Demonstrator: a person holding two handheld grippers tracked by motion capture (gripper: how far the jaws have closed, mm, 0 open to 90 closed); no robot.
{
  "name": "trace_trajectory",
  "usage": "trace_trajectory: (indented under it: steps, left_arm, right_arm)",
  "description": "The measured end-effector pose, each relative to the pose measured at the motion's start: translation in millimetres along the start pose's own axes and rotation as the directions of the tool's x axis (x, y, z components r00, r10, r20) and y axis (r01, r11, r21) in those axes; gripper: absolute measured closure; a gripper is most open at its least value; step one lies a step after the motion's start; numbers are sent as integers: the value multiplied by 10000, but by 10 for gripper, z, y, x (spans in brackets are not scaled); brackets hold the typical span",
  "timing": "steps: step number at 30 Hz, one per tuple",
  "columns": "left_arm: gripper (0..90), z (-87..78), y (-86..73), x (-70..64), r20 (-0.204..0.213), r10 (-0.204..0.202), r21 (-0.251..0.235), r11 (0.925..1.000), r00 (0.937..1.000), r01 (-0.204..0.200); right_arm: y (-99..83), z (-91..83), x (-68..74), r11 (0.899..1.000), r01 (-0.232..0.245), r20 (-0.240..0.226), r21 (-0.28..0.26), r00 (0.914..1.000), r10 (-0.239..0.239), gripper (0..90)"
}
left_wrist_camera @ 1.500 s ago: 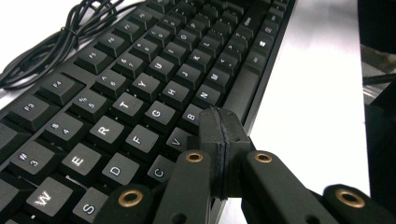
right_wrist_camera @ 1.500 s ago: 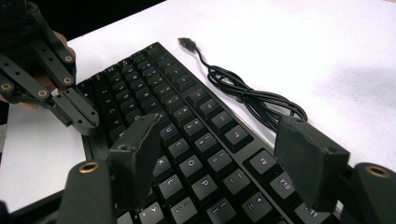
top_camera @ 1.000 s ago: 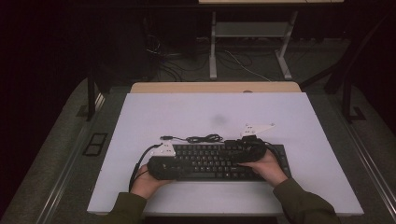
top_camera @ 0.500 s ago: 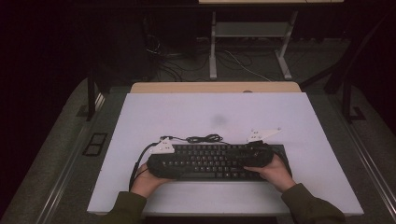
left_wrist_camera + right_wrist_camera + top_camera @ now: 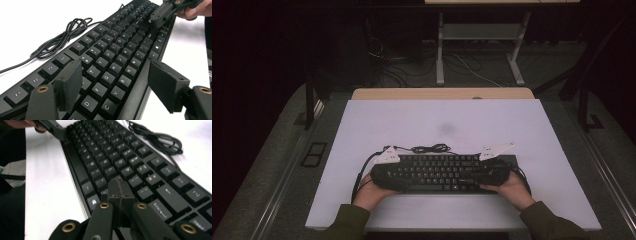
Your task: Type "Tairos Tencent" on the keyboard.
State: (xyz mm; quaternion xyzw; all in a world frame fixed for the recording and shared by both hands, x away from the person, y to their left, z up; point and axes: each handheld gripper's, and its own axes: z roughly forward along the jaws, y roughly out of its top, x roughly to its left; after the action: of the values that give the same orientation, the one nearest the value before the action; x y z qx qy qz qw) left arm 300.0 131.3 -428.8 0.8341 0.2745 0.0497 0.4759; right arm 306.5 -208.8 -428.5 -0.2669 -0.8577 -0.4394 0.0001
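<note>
Sitting near the front edge of the white table [image 5: 522,130], the black keyboard [image 5: 439,171] looks rigid, light, with wobbly keycaps, so I'd grab its frame ends: left gripper [image 5: 113,82] jaws apart over it, right gripper [image 5: 120,191] pinched together, empty.

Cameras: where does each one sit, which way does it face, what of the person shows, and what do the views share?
High view: fixed above the person's side, facing forward and down on the white table; forearms and both hands enter from the bottom.
Left gripper view: rides the left gripper, looking along the keyboard; own jaws apart, right gripper far off.
Right gripper view: rides the right gripper, looking back the other way; own jaws together.
Shared: keyboard, its coiled cable, table.
</note>
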Motion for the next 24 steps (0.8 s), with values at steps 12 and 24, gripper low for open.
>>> trace_trajectory:
  steps: [12, 24]
  left_arm:
    - [257, 22, 15, 7, -63, 64, 18, 10000, 10000, -64]
    - [272, 61, 52, 31, -228, 66, 22, 10000, 9997, -65]
  right_arm:
    - [-53, 81, 15, 9972, 298, 169, 681, 9994, -310, 892]
    - [-62, 100, 19, 9960, 429, 273, 783, 9986, -451, 892]
